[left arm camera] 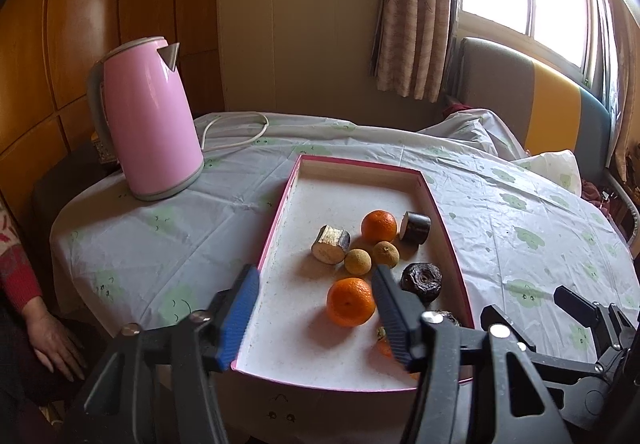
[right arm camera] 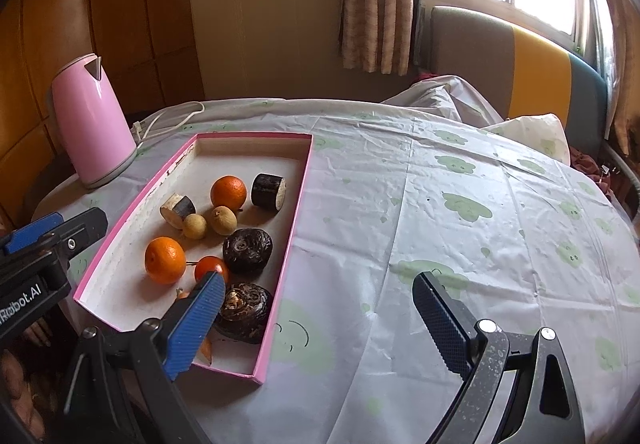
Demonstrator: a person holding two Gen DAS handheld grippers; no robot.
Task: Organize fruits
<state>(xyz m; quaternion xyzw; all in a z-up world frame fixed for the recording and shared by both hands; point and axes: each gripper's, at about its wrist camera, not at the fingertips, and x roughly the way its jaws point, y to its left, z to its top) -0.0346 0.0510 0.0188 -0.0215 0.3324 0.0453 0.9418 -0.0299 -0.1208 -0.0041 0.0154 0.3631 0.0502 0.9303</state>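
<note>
Centrally, a tabletop (right arm camera: 460,183) under a flower-print cloth carries a pink kettle (left arm camera: 150,123) at far left and a shallow pink-edged box (left arm camera: 280,228) beside it. Inside the box lie two oranges (right arm camera: 165,260), two dark round fruits (right arm camera: 248,250), two cut cane pieces (right arm camera: 269,191), a small red-orange fruit (right arm camera: 212,268) and two small tan fruits (right arm camera: 224,219), clustered toward the near end. Left hand-held gripper (left arm camera: 316,312): released, jaws spread over the box's near left edge, gripping nothing. Right hand-held gripper (right arm camera: 320,320): released, jaws wide apart, blue finger (right arm camera: 196,324) over the box's near corner, black finger over bare cloth.
</note>
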